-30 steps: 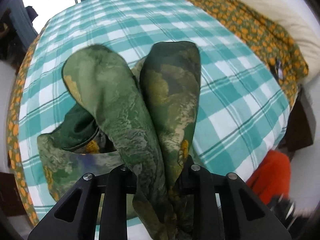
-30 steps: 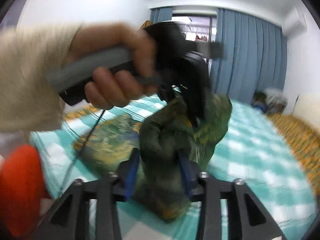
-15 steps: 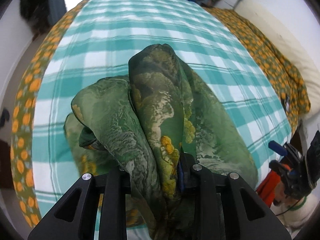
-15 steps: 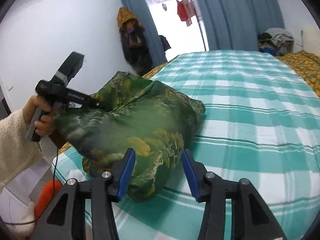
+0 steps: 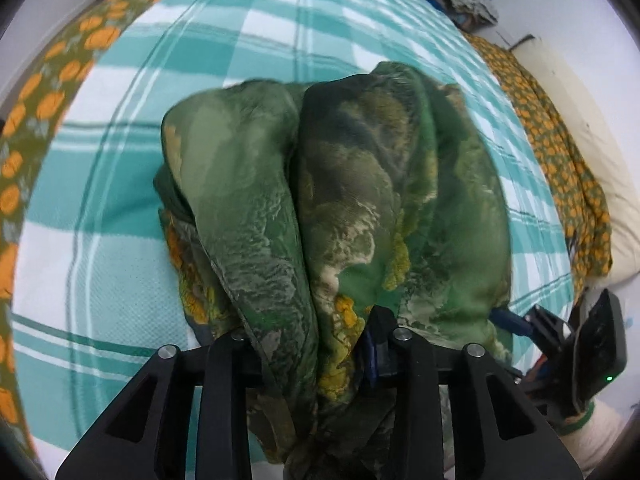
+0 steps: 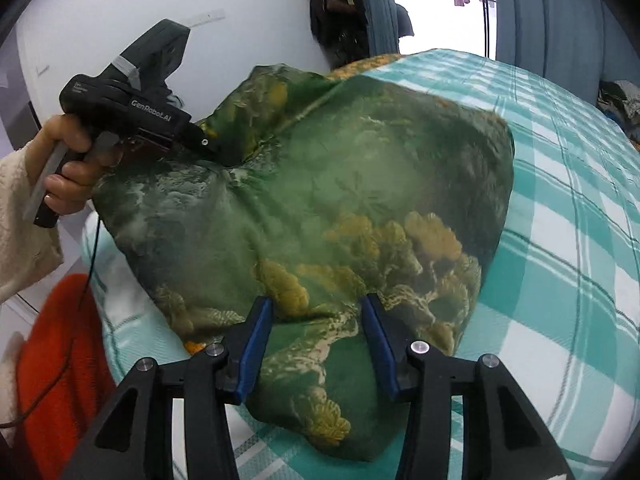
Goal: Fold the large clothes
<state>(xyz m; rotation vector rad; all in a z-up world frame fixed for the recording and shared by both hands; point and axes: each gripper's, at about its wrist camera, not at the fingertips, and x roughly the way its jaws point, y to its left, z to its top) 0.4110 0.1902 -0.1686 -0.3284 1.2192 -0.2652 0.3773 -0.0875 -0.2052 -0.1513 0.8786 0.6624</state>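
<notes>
A green printed garment (image 5: 344,200) with yellow patches lies bunched on the teal checked bed (image 5: 280,28). My left gripper (image 5: 316,344) is shut on a fold of it, which drapes over and hides the fingertips. In the right wrist view the garment (image 6: 328,200) spreads wide on the bed, and the left gripper (image 6: 216,148) pinches its far left corner. My right gripper (image 6: 316,328) is open, its blue pads either side of the garment's near edge, with cloth between them. The right gripper also shows in the left wrist view (image 5: 516,322) at the garment's right edge.
An orange-flowered quilt (image 5: 560,152) and a cream pillow (image 5: 600,184) lie along the bed's right side. An orange-red object (image 6: 60,352) sits beyond the bed's near left edge. Blue curtains (image 6: 560,12) and hanging clothes are at the back.
My right gripper has opened and let go of the garment. The garment has dropped and spread on the bed. My left gripper has kept its hold and moved lower.
</notes>
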